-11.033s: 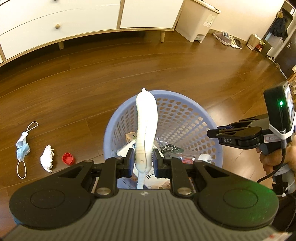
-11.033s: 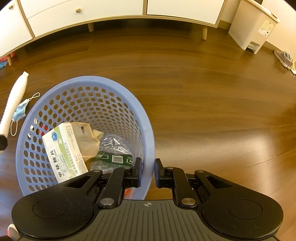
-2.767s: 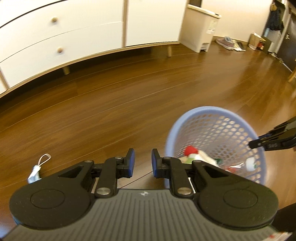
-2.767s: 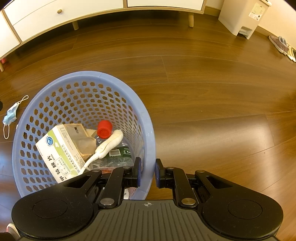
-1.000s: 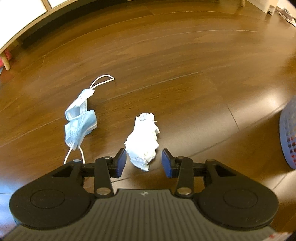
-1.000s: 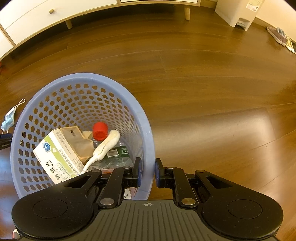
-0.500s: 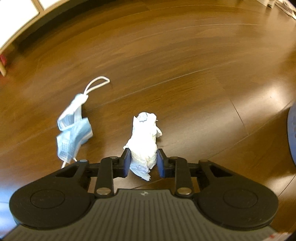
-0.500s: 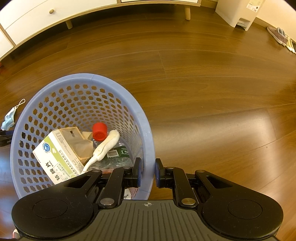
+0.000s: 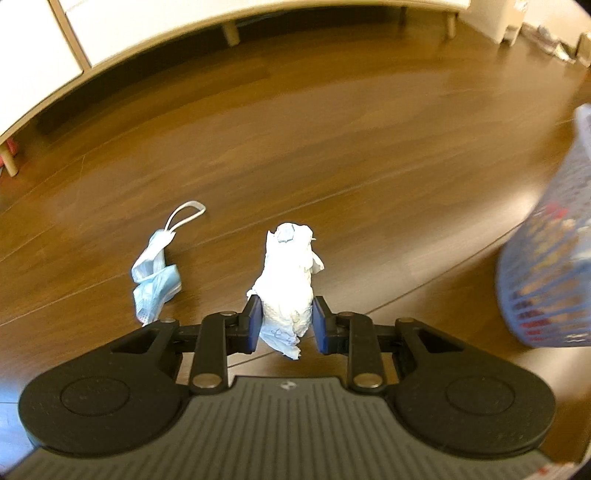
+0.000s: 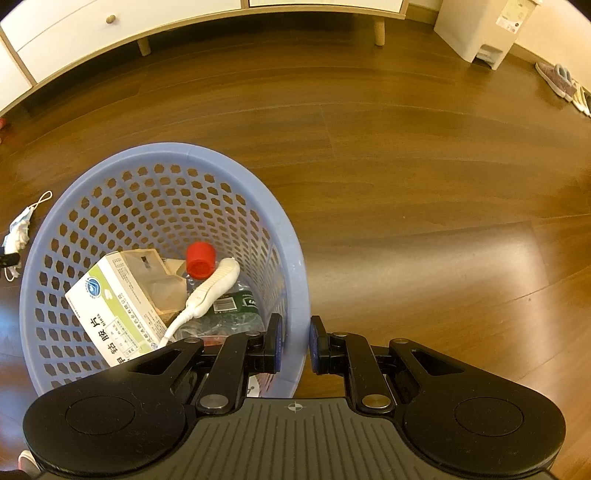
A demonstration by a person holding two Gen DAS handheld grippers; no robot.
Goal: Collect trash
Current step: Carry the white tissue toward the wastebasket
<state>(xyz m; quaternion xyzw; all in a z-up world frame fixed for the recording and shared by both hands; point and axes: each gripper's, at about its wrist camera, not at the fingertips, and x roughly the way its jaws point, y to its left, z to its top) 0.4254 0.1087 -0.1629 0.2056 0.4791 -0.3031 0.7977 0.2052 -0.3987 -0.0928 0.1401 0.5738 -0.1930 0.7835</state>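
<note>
My left gripper is shut on a crumpled white tissue, which stands up between the blue pads above the wooden floor. A blue face mask lies on the floor just left of it, and shows again as the mask at the left edge of the right wrist view. My right gripper is shut on the near rim of the blue perforated basket. Inside the basket lie a white medicine box, a red cap, a white tube and a crushed plastic bottle. The basket appears blurred at the right of the left wrist view.
A white cabinet on wooden legs runs along the back wall. A white pedal bin stands at the back right, with shoes beside the wall. Bare wooden floor stretches right of the basket.
My left gripper closed on the tissue and lifted it off the floor, swinging right so the basket came into view. The right gripper kept its hold on the basket rim.
</note>
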